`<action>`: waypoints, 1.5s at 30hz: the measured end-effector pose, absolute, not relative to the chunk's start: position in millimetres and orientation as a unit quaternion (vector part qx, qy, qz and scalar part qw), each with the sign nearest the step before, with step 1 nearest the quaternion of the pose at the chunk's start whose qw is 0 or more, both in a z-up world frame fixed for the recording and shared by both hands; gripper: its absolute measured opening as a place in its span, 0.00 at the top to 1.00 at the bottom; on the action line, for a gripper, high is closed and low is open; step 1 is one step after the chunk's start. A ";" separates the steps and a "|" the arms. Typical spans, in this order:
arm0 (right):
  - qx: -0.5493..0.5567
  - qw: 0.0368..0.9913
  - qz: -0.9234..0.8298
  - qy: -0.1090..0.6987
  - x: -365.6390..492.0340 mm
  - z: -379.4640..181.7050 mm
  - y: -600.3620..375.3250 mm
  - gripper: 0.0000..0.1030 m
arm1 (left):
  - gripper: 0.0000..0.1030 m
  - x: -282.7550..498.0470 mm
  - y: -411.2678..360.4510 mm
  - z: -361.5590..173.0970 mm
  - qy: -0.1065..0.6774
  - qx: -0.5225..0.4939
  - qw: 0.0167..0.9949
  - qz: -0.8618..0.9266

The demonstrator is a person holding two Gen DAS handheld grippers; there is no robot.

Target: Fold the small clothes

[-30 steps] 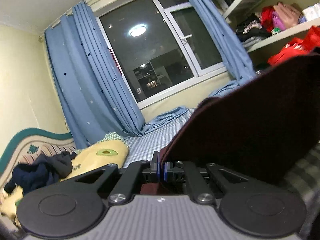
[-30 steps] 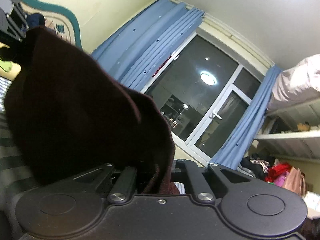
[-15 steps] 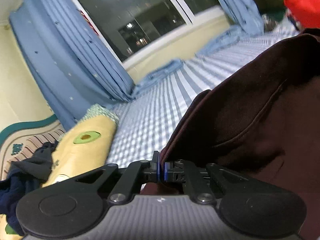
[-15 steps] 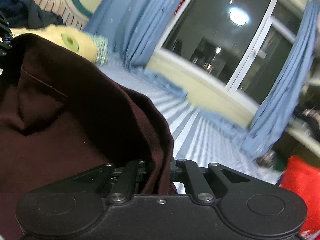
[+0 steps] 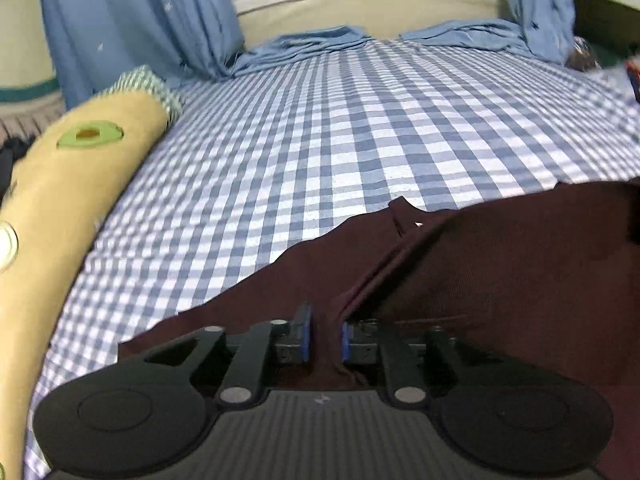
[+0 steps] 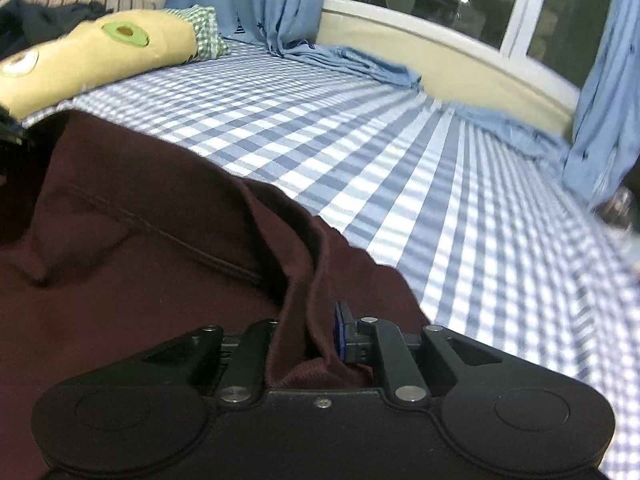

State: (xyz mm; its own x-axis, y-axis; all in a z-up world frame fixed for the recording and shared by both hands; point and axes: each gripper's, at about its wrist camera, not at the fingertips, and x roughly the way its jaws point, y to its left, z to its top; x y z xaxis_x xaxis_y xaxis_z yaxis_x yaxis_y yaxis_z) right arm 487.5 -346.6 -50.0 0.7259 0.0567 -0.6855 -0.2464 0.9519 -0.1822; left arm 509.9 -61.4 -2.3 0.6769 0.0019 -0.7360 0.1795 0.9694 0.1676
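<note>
I am holding my left gripper (image 5: pixel 323 336) low over the maroon garment (image 5: pixel 500 280), which is lying spread on the checked bed sheet (image 5: pixel 320 132); my left jaws have just been opening and are now standing slightly apart, and a thin ridge of the garment's edge is running up between the blue pads (image 5: pixel 305 336) without being pressed from both sides; my right gripper (image 6: pixel 316 334) is sitting at the garment's (image 6: pixel 140 248) other near corner, its jaws also having just been opening; a thick fold of maroon cloth is still lying between them, covering the left pad, so I cannot tell whether it is still being pinched; the garment is lying well short of the yellow avocado-print pillow (image 5: pixel 68 184), which is resting along the sheet's edge.
</note>
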 end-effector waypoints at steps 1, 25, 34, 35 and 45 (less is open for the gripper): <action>-0.118 0.920 0.084 0.364 490.2 -49.5 -350.7 0.79 | 0.63 511.0 -57.2 -1.9 0.401 0.111 0.908 -0.053; -0.018 0.935 -0.089 0.343 466.6 -88.5 -425.6 0.01 | 0.00 481.5 18.1 -50.1 0.350 0.045 0.935 0.041; 0.031 0.945 -0.068 0.319 453.5 -80.9 -439.0 0.01 | 0.01 458.4 57.2 -28.6 0.314 -0.065 0.947 0.038; 0.027 0.950 -0.069 0.303 446.2 -73.3 -438.1 0.01 | 0.01 453.0 63.4 -22.1 0.311 -0.081 0.946 0.040; -0.005 0.977 -0.063 0.202 357.3 8.9 -403.8 0.00 | 0.01 382.5 90.4 33.2 0.304 -0.110 0.944 0.058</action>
State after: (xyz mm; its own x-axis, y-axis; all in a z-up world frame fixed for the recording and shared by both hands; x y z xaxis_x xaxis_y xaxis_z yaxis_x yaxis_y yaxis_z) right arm 357.3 -403.8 8.9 0.9104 -0.1246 -0.3946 0.1209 0.9921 -0.0343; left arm 382.5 90.4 33.2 0.8085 0.0426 -0.5870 -0.1769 0.9689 -0.1733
